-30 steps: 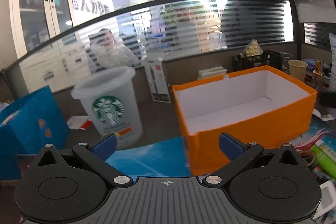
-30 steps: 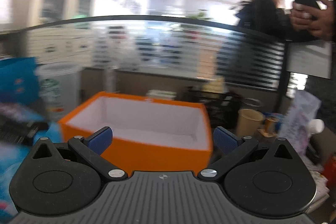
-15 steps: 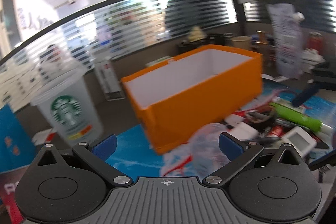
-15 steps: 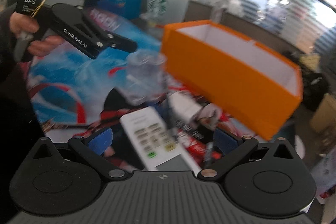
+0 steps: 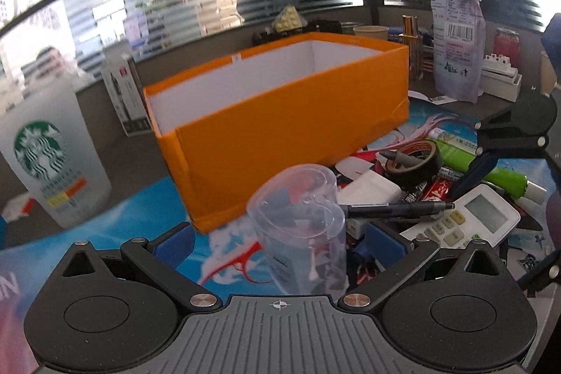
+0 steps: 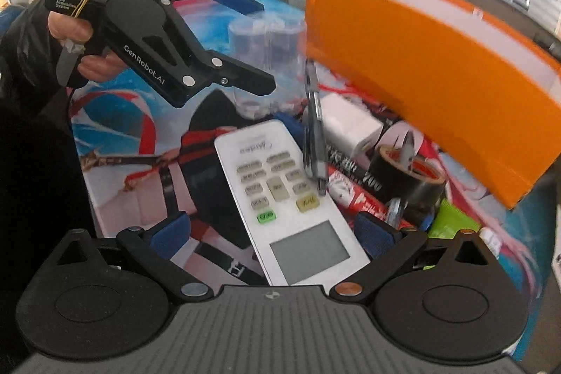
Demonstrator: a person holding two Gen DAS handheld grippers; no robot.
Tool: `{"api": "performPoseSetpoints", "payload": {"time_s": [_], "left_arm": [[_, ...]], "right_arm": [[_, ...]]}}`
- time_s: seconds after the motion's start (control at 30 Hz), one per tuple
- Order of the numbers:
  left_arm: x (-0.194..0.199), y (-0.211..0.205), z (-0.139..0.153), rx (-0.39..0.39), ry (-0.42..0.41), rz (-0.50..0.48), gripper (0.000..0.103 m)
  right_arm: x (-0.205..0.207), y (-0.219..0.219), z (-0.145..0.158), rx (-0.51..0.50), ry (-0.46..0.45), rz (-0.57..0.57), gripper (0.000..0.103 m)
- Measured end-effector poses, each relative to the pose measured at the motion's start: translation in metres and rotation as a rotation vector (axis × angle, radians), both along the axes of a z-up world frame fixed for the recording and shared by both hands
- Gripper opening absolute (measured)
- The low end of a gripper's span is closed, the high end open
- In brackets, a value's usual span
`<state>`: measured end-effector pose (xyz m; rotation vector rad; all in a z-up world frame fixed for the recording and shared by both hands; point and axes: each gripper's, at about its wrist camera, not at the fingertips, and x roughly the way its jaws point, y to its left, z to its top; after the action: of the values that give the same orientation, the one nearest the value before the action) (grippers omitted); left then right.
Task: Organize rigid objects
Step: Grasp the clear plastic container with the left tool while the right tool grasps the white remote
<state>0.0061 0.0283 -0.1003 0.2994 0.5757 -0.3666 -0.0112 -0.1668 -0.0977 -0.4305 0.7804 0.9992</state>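
An empty orange box point(image 5: 280, 114) with a white inside stands behind a pile of small items; it also shows in the right wrist view point(image 6: 438, 58). A clear plastic cup point(image 5: 298, 226) stands between the open fingers of my left gripper point(image 5: 280, 242), untouched. A white remote point(image 6: 284, 198) lies flat between the open fingers of my right gripper point(image 6: 271, 230), with a dark pen point(image 6: 313, 132) across it. Beside them lie a white charger block point(image 6: 350, 125), a black tape roll point(image 6: 406, 177) and a green tube point(image 5: 480, 163).
A frosted Starbucks cup point(image 5: 49, 156) stands left of the box on a printed blue mat point(image 5: 147, 233). A refill pouch point(image 5: 455, 37), paper cup and desk clutter stand behind and right of the box. A glass partition runs along the back.
Both grippers have dropped down and forward over the pile. The clear cup now stands between my left fingers and the remote between my right fingers. Both stay open.
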Motion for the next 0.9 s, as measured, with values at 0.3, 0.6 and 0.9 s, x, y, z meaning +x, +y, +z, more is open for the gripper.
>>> {"api": "performPoseSetpoints", "payload": {"time_s": [0.3,0.6,0.9], "left_arm": [[0.015,-0.001,-0.011,-0.064,0.063,-0.013,0.096],[0.018,0.007,-0.016,-0.172,0.115,-0.04,0.054],[0.019,0.008,-0.018,-0.159,0.114,-0.009,0.048]], "right_arm": [[0.0,-0.005,0.001,0.003,-0.018,0.044,0.103],[-0.008,0.0,0.007,-0.022,-0.03,0.013,0.081],[-0.022,0.008,0.016,-0.046,-0.032,-0.08,0.054]]}}
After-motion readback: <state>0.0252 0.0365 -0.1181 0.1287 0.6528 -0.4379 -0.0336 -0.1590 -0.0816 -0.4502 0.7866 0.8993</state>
